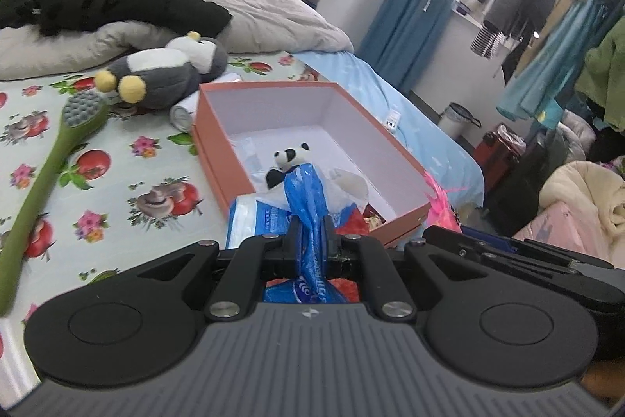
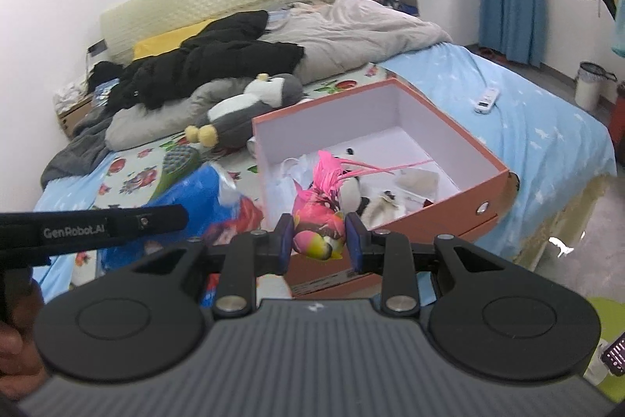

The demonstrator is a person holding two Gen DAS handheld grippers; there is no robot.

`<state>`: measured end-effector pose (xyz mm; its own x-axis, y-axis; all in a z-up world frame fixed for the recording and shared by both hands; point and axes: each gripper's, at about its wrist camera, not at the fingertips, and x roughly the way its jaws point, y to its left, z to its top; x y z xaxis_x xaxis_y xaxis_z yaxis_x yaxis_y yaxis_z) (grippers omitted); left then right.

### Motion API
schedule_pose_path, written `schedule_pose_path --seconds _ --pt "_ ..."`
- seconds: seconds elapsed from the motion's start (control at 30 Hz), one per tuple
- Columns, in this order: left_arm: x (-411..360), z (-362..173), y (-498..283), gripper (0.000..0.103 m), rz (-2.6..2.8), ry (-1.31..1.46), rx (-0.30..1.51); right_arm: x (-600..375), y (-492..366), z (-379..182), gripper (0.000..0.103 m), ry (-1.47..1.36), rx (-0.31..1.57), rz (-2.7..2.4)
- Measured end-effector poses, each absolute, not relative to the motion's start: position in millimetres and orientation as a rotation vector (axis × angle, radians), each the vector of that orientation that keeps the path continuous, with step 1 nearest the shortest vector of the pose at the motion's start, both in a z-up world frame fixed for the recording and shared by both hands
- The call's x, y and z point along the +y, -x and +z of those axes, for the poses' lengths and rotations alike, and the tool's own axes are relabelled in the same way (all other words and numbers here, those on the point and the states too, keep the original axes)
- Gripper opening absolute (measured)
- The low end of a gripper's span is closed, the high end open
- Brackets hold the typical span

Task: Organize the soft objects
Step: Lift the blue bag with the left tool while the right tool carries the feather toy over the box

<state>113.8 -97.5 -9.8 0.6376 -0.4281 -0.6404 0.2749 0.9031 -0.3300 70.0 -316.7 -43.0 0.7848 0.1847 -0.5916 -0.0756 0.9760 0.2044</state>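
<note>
pink plush bird clamped in R gripper, just before orange box on bed | blue plastic bag pinched in L gripper by box front | panda toy in box | penguin plush behind

Pink plush toy over orange box

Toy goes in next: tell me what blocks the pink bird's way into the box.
Nothing visible: the right hand-held gripper holds the pink bird toy at the orange box's open near rim.
</note>
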Motion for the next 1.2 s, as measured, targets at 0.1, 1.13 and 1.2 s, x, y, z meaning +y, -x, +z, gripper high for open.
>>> schedule_pose_path --seconds 0.1,1.13,1.2 --pt "-110.6 -15.9 -132.4 0.010 -0.424 0.187 0.796 -324.2 -82.0 -46.2 0.032 -0.189 0.665 0.123" --pt "-176.5 -58.9 -402.9 0.009 -0.404 0.200 0.947 -377.8 -310.6 -97.0 0.032 -0.262 0.902 0.164" --pt "-179.1 -72.5 -422.5 0.009 -0.388 0.199 0.974 -378.5 -331.9 -108.3 0.032 -0.254 0.931 0.178"
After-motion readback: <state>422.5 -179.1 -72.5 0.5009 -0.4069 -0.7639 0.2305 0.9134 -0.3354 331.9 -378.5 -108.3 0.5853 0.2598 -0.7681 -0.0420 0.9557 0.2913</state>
